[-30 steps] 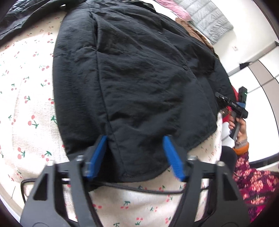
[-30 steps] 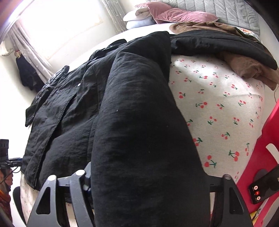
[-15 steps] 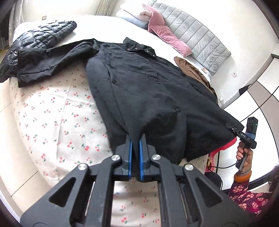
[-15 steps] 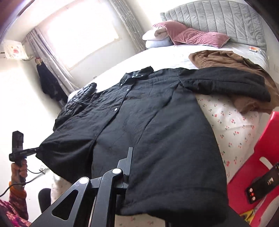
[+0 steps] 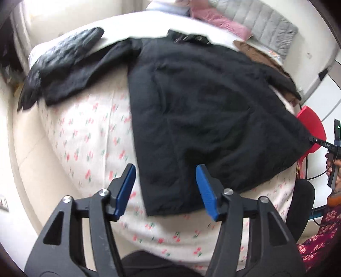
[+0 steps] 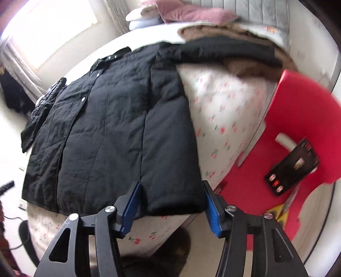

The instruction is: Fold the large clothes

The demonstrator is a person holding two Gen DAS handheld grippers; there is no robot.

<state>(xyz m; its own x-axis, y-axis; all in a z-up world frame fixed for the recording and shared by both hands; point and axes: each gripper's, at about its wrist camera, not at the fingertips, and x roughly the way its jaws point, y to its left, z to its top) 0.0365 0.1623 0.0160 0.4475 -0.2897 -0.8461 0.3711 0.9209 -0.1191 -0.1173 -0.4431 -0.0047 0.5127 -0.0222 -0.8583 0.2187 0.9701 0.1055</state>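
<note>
A large black padded coat (image 5: 202, 110) lies spread flat on a cherry-print bedsheet (image 5: 85, 138), collar at the far end and hem nearest me. It also shows in the right wrist view (image 6: 110, 132), one sleeve stretched out to the right. My left gripper (image 5: 166, 191) is open and empty, hovering just above the coat's near left hem corner. My right gripper (image 6: 170, 204) is open and empty, its blue pads either side of the near right hem corner. In the left wrist view the right gripper (image 5: 319, 141) shows at the far right by the hem.
A black quilted jacket (image 5: 57, 57) lies at the bed's far left. A brown garment (image 6: 238, 38) lies under the coat's right sleeve. Pink and white pillows (image 6: 177, 15) sit by a grey headboard. A red plastic stool (image 6: 298, 127) with a black remote (image 6: 292, 168) stands right of the bed.
Both grippers were shut on the coat's hem corners half a second ago and have let go. They are open now and drawn back; the coat lies flat.
</note>
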